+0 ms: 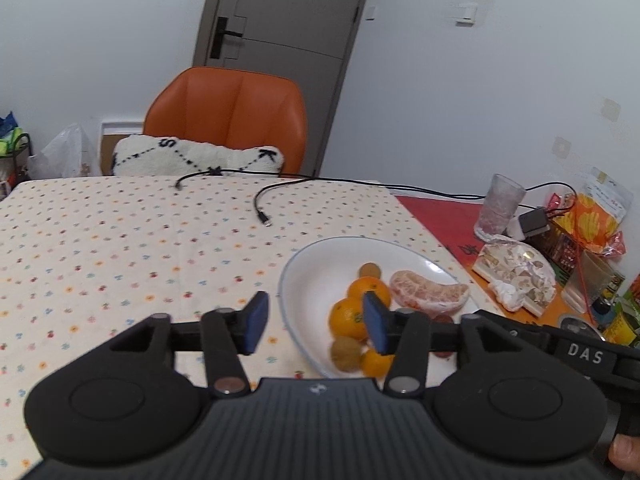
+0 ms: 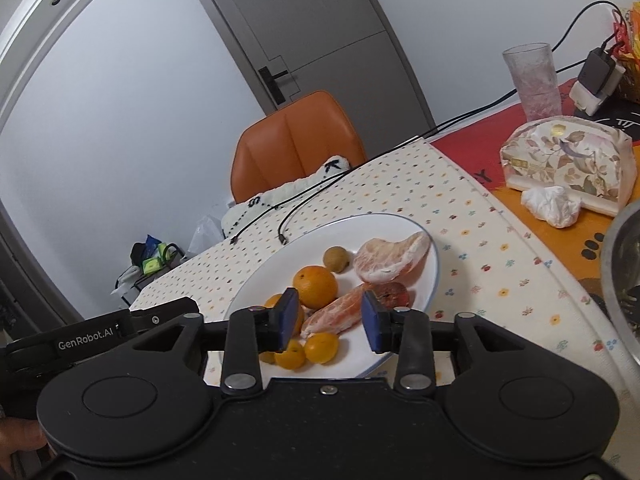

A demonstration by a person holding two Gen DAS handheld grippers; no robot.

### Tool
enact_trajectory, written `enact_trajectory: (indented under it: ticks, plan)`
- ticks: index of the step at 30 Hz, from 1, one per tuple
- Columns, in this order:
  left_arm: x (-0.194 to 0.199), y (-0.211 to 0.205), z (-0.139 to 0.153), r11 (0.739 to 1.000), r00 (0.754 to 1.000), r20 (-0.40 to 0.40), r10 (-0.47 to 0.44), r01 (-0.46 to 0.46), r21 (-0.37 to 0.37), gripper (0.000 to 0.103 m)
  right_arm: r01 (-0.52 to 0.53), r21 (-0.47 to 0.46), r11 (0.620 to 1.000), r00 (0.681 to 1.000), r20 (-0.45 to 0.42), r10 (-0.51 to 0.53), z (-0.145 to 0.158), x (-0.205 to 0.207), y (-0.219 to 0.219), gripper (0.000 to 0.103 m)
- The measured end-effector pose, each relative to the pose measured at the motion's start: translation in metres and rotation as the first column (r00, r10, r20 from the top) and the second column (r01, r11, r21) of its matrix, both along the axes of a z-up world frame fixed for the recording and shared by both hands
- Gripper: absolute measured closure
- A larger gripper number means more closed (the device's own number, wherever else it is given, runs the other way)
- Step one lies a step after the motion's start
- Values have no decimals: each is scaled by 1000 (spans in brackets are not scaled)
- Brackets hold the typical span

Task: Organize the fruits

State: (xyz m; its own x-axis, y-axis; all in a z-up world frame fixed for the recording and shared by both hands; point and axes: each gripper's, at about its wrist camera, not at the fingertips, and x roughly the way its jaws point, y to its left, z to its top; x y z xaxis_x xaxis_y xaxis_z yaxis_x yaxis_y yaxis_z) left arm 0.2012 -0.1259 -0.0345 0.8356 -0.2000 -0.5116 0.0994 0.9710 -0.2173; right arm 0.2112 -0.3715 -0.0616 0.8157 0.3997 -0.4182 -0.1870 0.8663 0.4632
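Both grippers, left [image 1: 316, 322] and right [image 2: 329, 319], gaping wide, gripping nothing, poised over the plate [image 2: 416, 236] of fruit. Pomelo slice [image 2: 334, 315] framed between right jaws; oranges [image 1: 362, 304] behind left's right finger. Only in right view: reddish fruit [image 2: 390, 295].

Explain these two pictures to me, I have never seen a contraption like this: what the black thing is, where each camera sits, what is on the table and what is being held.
There is no robot here. A person holds a black hand tool in each hand, each ending in a two-fingered claw with blue pads. A wide-angle camera on each tool looks forward along its fingers. One picture comes from the left claw, the other from the right claw. Both are open and hold nothing. On the dotted tablecloth stands a white plate of fruit: mandarins, peeled pomelo segments and small brown fruits. Beside it are black cables, a drinking glass and a floral tissue holder.
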Motion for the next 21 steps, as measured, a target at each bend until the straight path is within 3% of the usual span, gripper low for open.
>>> enact_trajectory:
  ticks: [3,5,7,14,16,21]
  plan:
    - [-4,6,1,1000,1000,2,18,-18,20,42,-13,0,1000,1000,-3,13,1,-1,6,61]
    - [-6,9,1,999,999,-3,35,-35,34,27,-19,-5,1000,1000,-1,19,1,-2,10,56]
    - [-9,13,1,998,999,0,51,-51,47,22,-25,-9,1000,1000,3,25,3,-3,13,52]
    - [-19,26,2,994,997,-15,79,-78,78,19,-28,-32,999,1000,13,28,9,-8,27,37]
    - [-22,29,2,990,995,-15,96,-94,106,19,-26,-28,999,1000,12,26,11,-9,29,26]
    - [-33,42,5,984,992,-13,126,-123,125,19,-23,-42,999,999,24,24,17,-14,39,11]
